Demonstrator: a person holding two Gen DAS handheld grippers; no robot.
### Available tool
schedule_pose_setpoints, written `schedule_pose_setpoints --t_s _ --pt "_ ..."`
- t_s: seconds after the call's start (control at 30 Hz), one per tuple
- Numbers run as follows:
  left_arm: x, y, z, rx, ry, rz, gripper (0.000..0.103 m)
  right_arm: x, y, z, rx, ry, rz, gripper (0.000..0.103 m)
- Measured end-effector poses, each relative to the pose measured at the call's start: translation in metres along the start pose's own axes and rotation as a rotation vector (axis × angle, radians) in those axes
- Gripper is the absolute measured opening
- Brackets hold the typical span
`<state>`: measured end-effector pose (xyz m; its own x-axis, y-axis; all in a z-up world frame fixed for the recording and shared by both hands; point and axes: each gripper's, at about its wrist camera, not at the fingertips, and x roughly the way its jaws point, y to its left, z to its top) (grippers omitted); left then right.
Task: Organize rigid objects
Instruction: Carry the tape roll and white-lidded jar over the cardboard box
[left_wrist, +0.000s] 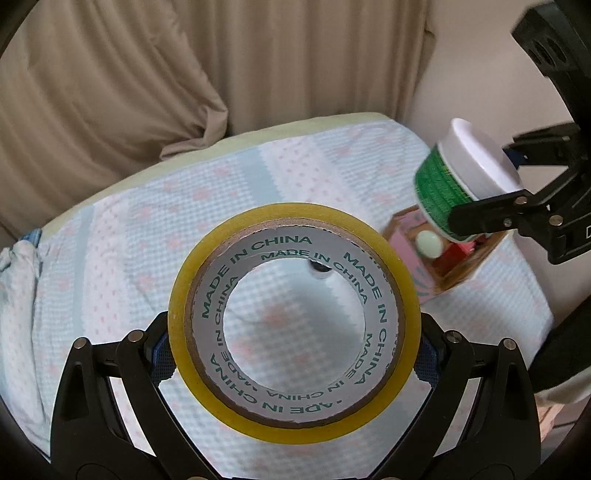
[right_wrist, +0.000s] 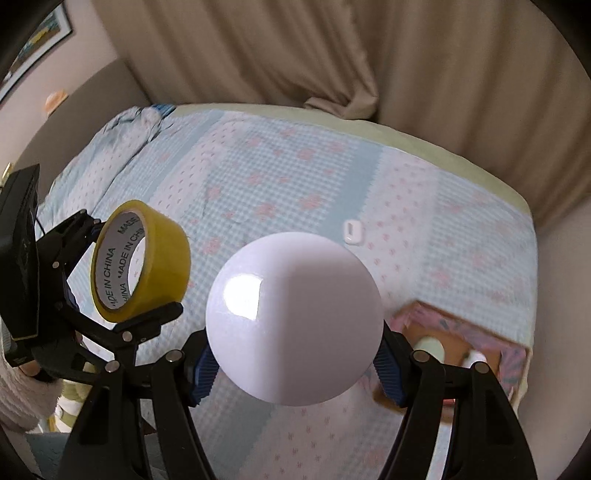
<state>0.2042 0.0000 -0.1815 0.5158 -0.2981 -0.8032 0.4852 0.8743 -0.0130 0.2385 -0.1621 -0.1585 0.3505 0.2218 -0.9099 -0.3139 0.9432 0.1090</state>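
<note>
Right wrist view: right claw (right_wrist: 293, 363) is clamped on a white-capped jar (right_wrist: 293, 325), left claw (left_wrist: 295, 356) on a packing-tape roll (left_wrist: 293, 321). Lower jar upright into cardboard box (right_wrist: 511, 350) beside it.

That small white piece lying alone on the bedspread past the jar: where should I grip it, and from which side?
Judging by its pose, come from straight above. The small white piece lies flat on the bedspread, a low rounded rectangle, so pinch across its two long edges. Both jaws are occupied now; free one first.
</note>
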Motion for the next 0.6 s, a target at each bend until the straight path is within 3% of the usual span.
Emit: schedule_pose_setpoints --t_s 0.3,0.6 --pt "-0.015 -0.097 0.041 -0.018 -0.024 -0.007 0.096 -0.073 -0.097 -0.063 0.088 -0.033 -0.044 0.067" --pt "0.029 -0.200 0.084 -0.048 0.011 -0.047 0.096 -0.098 -0.213 -0.104 0.161 -0.031 -0.077 0.067"
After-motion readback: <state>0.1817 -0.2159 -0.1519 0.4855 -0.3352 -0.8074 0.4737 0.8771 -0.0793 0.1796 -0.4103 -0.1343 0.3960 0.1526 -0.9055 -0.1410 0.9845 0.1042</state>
